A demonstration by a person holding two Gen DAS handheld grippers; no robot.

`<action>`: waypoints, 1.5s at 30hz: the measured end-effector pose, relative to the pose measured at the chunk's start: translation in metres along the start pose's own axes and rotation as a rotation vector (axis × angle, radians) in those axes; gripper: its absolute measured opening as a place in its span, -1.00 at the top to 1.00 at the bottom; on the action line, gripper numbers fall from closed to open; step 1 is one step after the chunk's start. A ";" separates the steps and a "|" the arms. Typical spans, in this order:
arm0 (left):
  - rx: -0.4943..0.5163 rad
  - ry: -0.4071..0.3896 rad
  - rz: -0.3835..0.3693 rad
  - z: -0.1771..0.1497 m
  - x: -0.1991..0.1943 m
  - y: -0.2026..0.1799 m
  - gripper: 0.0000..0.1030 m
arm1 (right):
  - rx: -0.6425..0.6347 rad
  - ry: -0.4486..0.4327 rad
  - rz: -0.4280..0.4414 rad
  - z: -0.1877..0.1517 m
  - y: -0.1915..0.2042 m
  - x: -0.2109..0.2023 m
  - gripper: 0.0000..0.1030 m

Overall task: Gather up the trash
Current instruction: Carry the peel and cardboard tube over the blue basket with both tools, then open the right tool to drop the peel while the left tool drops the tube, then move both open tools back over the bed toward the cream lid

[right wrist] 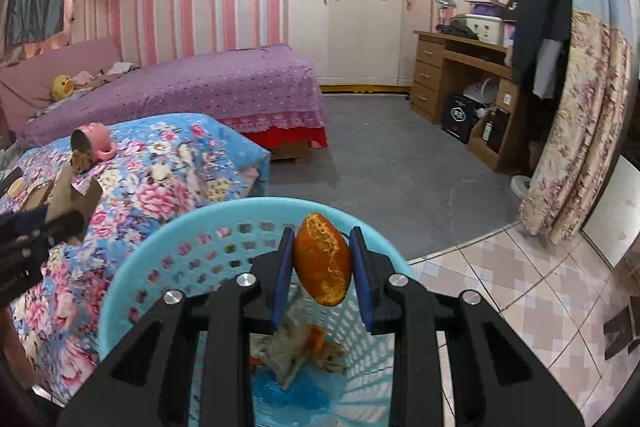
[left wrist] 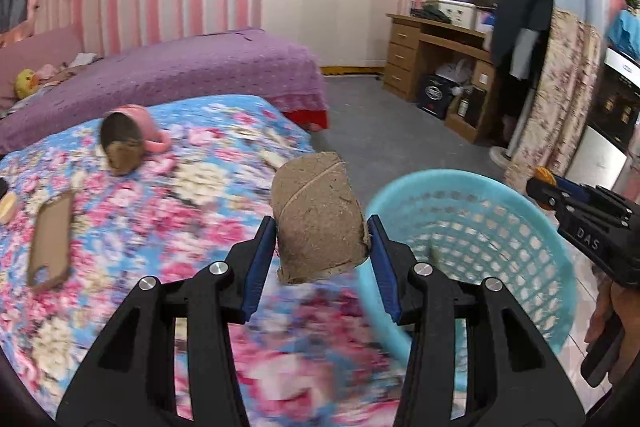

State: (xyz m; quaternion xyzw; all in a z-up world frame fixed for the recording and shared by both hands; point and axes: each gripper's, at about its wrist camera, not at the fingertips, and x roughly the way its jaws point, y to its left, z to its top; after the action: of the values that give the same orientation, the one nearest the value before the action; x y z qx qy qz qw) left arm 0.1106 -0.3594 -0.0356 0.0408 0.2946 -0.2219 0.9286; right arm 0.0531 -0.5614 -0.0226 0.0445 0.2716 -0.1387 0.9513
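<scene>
The left claw [left wrist: 322, 241] grips a brown cardboard piece [left wrist: 318, 215] above the flowered bed [left wrist: 120, 227], with the blue basket [left wrist: 472, 239] just to its right. The right claw [right wrist: 322, 277] pinches an orange peel [right wrist: 323, 265] over that basket, with scraps [right wrist: 296, 351] lying below it.

1. Bed with floral cover [left wrist: 152, 227] in front of me.
2. On it: tipped pink mug [left wrist: 132, 131], brown scrap [left wrist: 124, 157] at its mouth, flat cardboard piece [left wrist: 50, 243].
3. Blue basket [right wrist: 168, 247] just beside the bed edge; whether it stands on the floor I can't tell.
</scene>
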 end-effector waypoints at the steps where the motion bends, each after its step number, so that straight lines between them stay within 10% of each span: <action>1: 0.003 0.001 -0.011 0.000 0.002 -0.005 0.10 | 0.008 -0.003 -0.004 -0.001 -0.005 -0.001 0.45; 8: 0.017 0.019 -0.077 0.000 0.013 -0.039 -0.07 | 0.037 -0.006 -0.023 -0.007 -0.025 -0.006 0.45; 16: 0.034 -0.037 -0.006 0.008 0.003 -0.030 -0.84 | 0.038 0.000 -0.024 -0.009 -0.027 -0.004 0.45; 24: -0.021 -0.057 0.102 0.014 -0.002 0.024 -0.89 | 0.025 0.002 -0.017 -0.010 -0.014 -0.001 0.43; 26: -0.040 -0.057 0.115 0.015 -0.004 0.036 -0.89 | 0.021 -0.001 -0.019 -0.008 -0.009 -0.001 0.30; 28: -0.052 -0.060 0.129 0.014 -0.006 0.047 -0.89 | 0.019 -0.010 -0.030 -0.006 -0.005 -0.003 -0.26; 34: -0.071 -0.059 0.162 0.011 -0.014 0.077 -0.89 | 0.039 -0.035 -0.034 0.003 0.005 -0.006 -0.79; 45: -0.106 -0.079 0.238 0.008 -0.037 0.142 -0.89 | 0.068 -0.038 -0.014 0.025 0.052 0.006 -0.91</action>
State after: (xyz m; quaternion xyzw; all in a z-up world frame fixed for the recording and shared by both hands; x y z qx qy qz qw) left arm 0.1500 -0.2187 -0.0156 0.0177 0.2623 -0.0959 0.9601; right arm 0.0859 -0.5170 -0.0044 0.0723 0.2490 -0.1555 0.9532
